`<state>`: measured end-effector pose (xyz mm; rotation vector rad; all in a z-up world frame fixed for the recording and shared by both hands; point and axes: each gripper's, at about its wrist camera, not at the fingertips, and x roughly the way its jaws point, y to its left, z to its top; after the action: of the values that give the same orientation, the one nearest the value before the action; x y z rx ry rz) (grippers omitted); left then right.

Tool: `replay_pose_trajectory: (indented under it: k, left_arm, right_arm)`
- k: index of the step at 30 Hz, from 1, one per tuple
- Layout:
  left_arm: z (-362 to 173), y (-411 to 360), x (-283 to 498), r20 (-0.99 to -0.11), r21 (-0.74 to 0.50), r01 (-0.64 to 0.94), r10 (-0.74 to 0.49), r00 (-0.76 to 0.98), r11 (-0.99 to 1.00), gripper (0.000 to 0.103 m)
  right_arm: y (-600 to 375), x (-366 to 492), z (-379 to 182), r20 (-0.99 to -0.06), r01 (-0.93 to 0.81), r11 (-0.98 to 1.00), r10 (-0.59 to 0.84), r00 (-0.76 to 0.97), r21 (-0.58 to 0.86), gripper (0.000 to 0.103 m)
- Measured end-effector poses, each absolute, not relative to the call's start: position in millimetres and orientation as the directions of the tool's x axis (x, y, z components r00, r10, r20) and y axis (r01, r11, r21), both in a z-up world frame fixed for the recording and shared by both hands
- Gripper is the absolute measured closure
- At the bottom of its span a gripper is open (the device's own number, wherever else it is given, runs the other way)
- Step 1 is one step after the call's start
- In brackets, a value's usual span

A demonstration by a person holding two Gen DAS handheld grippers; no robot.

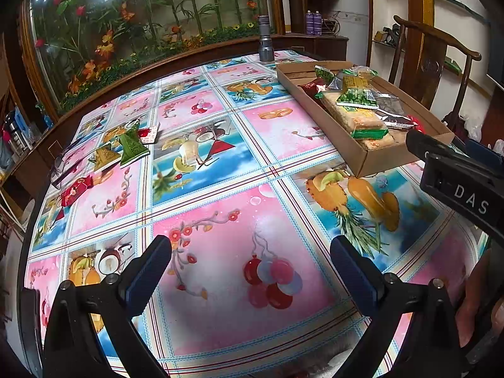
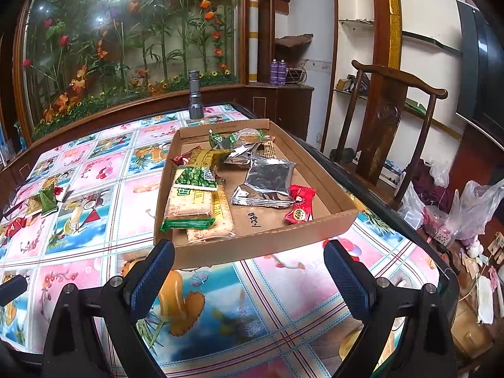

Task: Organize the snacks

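Observation:
A shallow cardboard tray (image 2: 315, 226) stands on the table and holds several snack packs: cracker packs (image 2: 195, 204), a silver pack (image 2: 267, 182), a red candy (image 2: 300, 206). The tray also shows in the left wrist view (image 1: 371, 157). Loose snacks lie at the table's far left: a green pack (image 1: 130, 146), a red candy (image 1: 75, 189), a small white-red packet (image 1: 149, 134). My left gripper (image 1: 250, 261) is open and empty over the tablecloth. My right gripper (image 2: 249, 264) is open and empty just before the tray's near wall.
A grey metal flashlight (image 1: 264, 39) stands at the table's far edge. Glasses (image 1: 61, 167) lie by the loose snacks. A wooden chair (image 2: 387, 116) stands right of the table. Plastic bags (image 2: 466, 211) lie on the floor at right. A glass flower case stands behind.

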<state>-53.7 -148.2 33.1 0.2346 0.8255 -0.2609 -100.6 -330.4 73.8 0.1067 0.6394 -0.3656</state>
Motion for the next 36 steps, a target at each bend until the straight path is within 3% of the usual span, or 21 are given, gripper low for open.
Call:
replay_pose_trajectory:
  k: [36]
  left_arm:
    - [30.7,-147.7,-53.6,-0.75,0.104,0.318,-0.136,0.647,0.942,0.003]
  right_arm:
    - [-332.6,-102.0,70.4,-0.602,0.383,0.924,-0.298,0.741,0.014,0.006]
